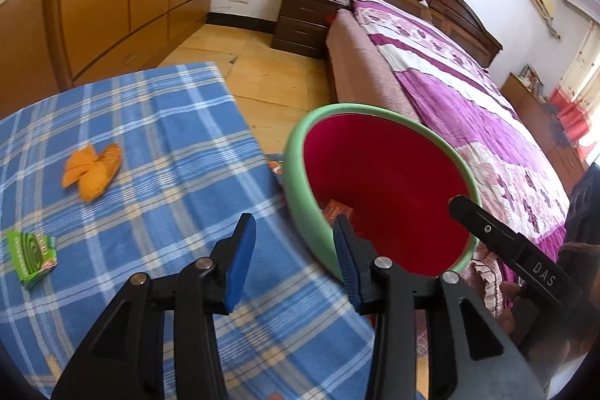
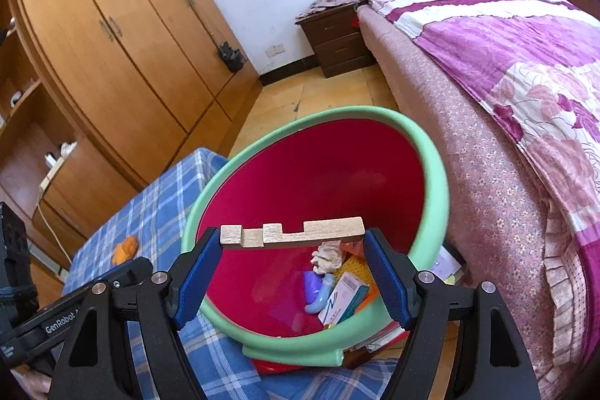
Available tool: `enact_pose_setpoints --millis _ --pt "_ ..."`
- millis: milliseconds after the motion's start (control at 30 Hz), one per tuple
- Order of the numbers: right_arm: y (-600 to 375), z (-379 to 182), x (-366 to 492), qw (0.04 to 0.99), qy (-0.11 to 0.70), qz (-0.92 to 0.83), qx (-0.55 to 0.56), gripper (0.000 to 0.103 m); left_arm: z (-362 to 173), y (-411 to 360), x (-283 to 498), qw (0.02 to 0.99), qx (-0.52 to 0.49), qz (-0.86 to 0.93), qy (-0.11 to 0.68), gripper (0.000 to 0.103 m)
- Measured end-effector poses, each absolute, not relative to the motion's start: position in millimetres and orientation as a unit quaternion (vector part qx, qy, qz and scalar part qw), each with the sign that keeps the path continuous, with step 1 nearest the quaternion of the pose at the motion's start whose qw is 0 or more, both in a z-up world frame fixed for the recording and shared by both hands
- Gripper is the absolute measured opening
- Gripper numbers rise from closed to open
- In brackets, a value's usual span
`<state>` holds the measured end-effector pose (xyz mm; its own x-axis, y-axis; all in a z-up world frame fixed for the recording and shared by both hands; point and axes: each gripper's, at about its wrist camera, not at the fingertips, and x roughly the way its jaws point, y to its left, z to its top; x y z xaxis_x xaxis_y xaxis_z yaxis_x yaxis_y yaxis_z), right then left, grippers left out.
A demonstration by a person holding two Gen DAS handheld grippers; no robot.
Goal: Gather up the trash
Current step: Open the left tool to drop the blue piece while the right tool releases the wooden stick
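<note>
Left wrist view: checked tablecloth [image 1: 157, 137] in a bedroom. My left gripper [image 1: 296, 261] stands partly open and empty at the table's right edge, beside the bin [image 1: 300, 190]. Orange peel [image 1: 92, 171] lies ahead-left.

Right wrist view: my right gripper [image 2: 290, 265] clamps a notched wooden block [image 2: 292, 235] crosswise, directly above the bin's mouth.

A table draped in a blue-and-white checked cloth [image 1: 157, 122] carried the lot. On it lay a crumpled orange wrapper [image 1: 92, 173], out in the middle, and well apart from that, near the edge, a flat green printed packet [image 1: 32, 255]. At the table's far side sat a round bin with a green rim and deep red inside [image 1: 300, 182], tilted. Beyond the table ran a yellow wooden floor [image 1: 262, 77].
</note>
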<state>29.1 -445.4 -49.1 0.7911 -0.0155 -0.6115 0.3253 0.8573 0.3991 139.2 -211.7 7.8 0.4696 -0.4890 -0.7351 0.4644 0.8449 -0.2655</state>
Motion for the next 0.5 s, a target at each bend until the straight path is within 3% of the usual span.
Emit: enact_pose_setpoints --millis 267,500 --pt "-431.7 -47.1 31.6 0.92 0.305 -0.091 0.23 0.081 10.5 -187.6 135.7 0.868 -0.016 -0.252 0.427 0.053" --pt "-429.3 -41.9 25.7 0.923 0.293 -0.097 0.23 0.082 14.3 -165.4 130.2 0.876 -0.024 -0.234 0.422 0.054"
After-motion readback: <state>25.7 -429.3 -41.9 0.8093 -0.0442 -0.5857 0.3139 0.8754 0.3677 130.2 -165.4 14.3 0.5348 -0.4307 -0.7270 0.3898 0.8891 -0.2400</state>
